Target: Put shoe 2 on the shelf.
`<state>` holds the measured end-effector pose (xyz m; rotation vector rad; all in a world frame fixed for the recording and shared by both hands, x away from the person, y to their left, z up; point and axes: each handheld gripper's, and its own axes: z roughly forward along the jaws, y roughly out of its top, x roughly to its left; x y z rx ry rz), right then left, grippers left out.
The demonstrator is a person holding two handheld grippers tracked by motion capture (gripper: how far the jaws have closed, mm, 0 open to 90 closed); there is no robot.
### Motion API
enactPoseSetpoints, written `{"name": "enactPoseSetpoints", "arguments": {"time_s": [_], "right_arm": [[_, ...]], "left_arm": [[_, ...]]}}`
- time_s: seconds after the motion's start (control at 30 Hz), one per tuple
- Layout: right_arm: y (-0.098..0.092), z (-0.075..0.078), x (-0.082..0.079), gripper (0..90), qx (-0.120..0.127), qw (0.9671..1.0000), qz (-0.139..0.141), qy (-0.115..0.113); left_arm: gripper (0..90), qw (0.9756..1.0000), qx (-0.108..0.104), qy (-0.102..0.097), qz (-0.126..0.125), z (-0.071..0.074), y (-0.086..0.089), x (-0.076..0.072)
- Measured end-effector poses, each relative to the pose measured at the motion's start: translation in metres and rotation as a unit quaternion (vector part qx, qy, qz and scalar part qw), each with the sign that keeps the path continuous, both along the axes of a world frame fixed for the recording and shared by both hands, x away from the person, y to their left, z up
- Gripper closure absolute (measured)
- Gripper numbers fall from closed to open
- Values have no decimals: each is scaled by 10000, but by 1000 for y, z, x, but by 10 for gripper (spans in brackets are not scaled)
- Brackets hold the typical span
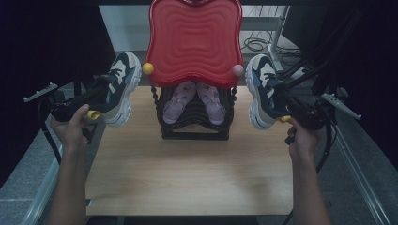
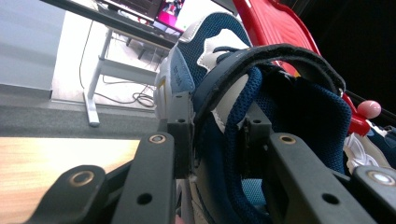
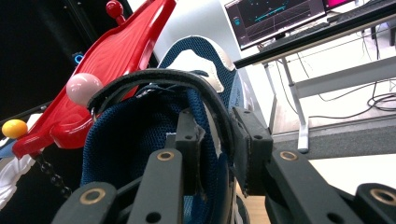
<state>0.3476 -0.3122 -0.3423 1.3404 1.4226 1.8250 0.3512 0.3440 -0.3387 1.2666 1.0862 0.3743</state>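
Dark curtains close off both sides of your station, and a pale wooden worktop [image 1: 187,173] lies bare in front of you. At its far edge stands a black ribbed plastic shoe rack [image 1: 195,123], topped by a wavy red plastic tray [image 1: 195,40] with a yellow ball knob [image 1: 148,68] and a pink ball knob [image 1: 238,70] at its lower corners; a pair of small lilac sandals [image 1: 195,101] sits in the rack under it.

You hold one chunky navy-and-white sneaker [image 1: 121,86] in your left tool [image 1: 101,91] and its mate [image 1: 262,89] in your right tool [image 1: 280,101], both lifted off the worktop at either side of the rack. Each tool is nearly closed, pinching the padded collar wall: one jaw inside the opening, one outside. That grip likely suits carrying; they hang clear of the rack.
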Motion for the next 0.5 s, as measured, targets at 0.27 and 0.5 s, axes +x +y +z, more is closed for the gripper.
{"name": "enactPoseSetpoints", "arguments": {"time_s": [0.27, 0.5], "right_arm": [[-1, 8, 5, 739, 59, 10000, -41, -4], [-1, 13, 7, 738, 66, 9999, -76, -33]], "left_arm": [[717, 9999, -146, -54, 26, 5, 1, 6], [717, 9999, -115, -80, 78, 8, 0, 10]]}}
